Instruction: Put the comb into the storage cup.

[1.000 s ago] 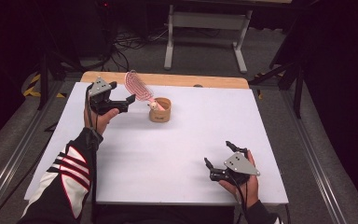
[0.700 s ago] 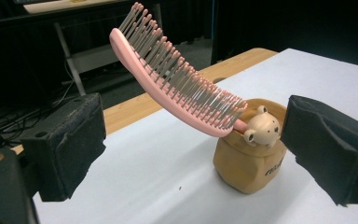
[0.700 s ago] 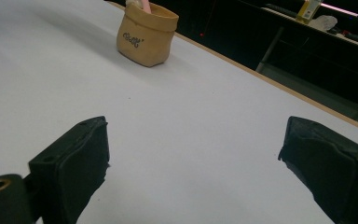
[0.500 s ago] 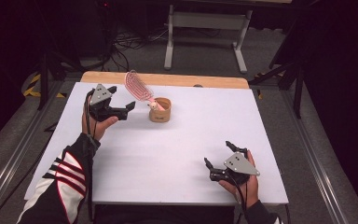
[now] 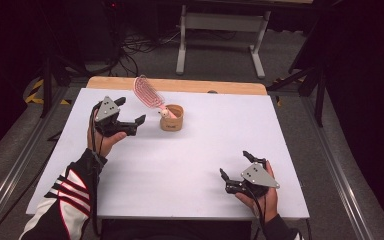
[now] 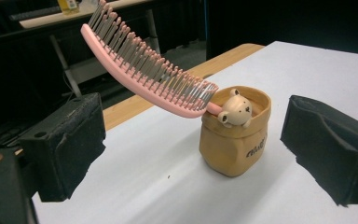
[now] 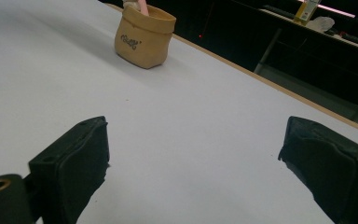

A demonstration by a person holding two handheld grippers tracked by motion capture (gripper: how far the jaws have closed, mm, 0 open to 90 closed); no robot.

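I sit at a white table (image 5: 180, 165) with a two-jaw gripper in each hand. My left gripper (image 5: 128, 116) is raised over the far left part of the table, its jaws spread wide and holding nothing, aimed toward a small tan pot (image 5: 172, 118) that stands upright a short way to its right, near the far edge. A pink hairbrush (image 5: 148, 92) stands handle-down in that pot, its bristled head leaning up and away toward the far left, well clear of the tabletop. In my left gripper view the pot (image 6: 235, 133) sits between my two black jaws but farther off, apart from both; the hairbrush (image 6: 140, 70) slants up to the left out of its mouth, bristles facing upward, and a little cream bear figure (image 6: 235, 111) peeks over the rim just beside the brush handle. Dark lettering is printed on the pot's side, too small to read. My right gripper (image 5: 236, 171) rests low near the front right corner of the table, jaws likewise wide apart and empty, well away from the pot. In my right gripper view the pot (image 7: 144, 36) stands far ahead toward the upper left, with bare white tabletop between it and my jaws. A wooden strip (image 5: 180, 85) runs along the table's far edge, and a pale metal stand (image 5: 220, 30) stands on the floor beyond.
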